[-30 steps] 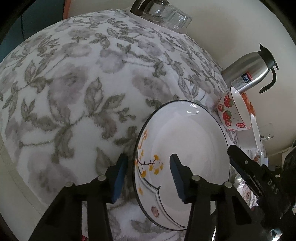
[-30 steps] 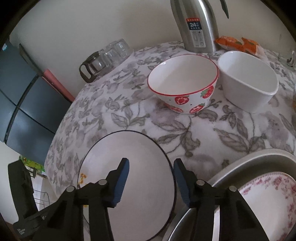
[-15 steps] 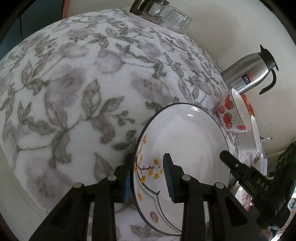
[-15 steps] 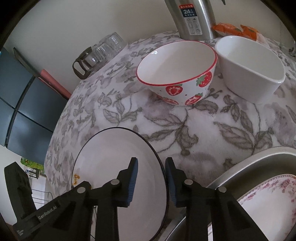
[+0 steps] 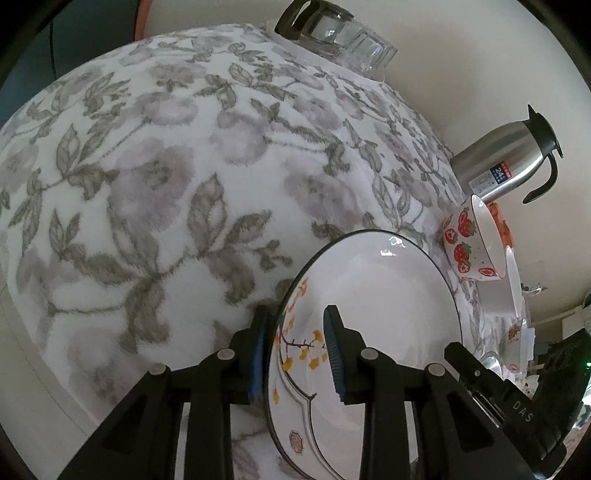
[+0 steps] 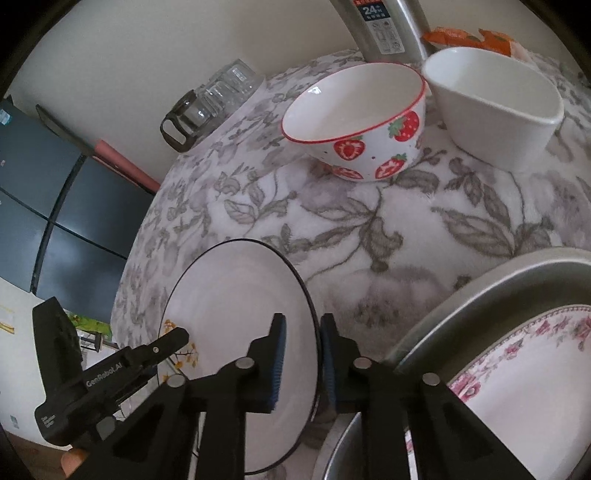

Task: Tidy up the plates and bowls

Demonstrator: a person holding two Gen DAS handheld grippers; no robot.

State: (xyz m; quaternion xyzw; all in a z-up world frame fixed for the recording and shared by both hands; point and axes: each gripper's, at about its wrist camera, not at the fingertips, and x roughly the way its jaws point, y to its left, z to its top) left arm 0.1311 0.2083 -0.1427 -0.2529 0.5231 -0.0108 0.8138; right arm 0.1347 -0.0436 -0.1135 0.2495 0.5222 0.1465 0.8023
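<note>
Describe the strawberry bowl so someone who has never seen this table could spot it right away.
Start at the table with the grey floral cloth and look to its far side, where a tall steel thermos jug stands against the wall. Right in front of the jug sit two empty bowls side by side. The strawberry bowl is the round one with a red rim and red strawberries outside; its neighbour, the white bowl, is plain.

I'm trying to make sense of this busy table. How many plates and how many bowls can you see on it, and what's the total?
Plates: 2, the black-rimmed plate held at its edges and the pink-flowered plate in the metal basin.
Bowls: 2, the strawberry bowl and the plain white bowl.
Total: 4.
</note>
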